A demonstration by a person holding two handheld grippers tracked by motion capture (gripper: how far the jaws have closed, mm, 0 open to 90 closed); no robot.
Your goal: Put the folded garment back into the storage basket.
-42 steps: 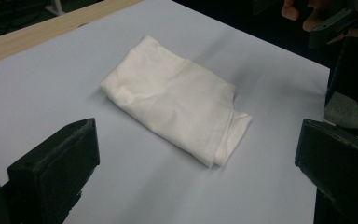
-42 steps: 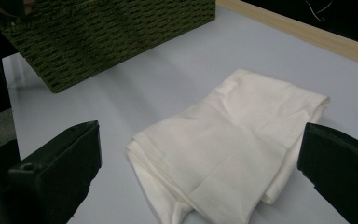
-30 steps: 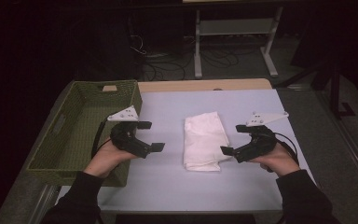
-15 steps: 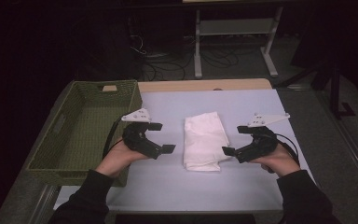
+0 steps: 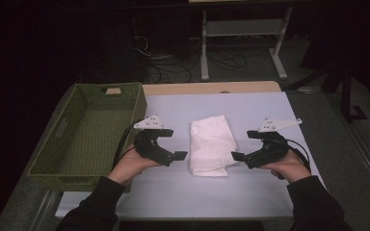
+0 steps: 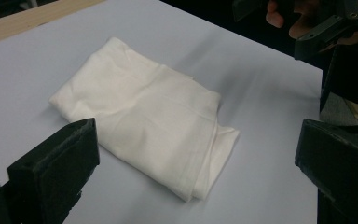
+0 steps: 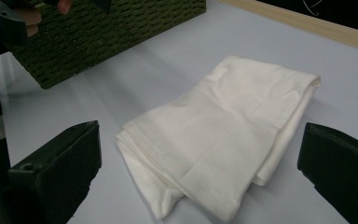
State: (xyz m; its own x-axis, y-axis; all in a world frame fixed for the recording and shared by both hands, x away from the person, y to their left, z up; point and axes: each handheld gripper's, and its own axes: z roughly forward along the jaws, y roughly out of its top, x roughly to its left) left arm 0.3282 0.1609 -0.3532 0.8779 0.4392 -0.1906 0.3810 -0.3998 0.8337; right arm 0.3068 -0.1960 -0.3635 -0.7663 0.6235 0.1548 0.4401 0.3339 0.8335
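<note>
The folded white cloth (image 5: 212,146) lay mid-table, right of the green basket (image 5: 89,130). The left gripper (image 5: 179,155) and right gripper (image 5: 237,156) flanked it, jaws spread wide, holding nothing. A shallow pinch would probably catch only the top layer, letting the folds spill open

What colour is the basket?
Olive green, woven basket; clearest in the high view.
</note>
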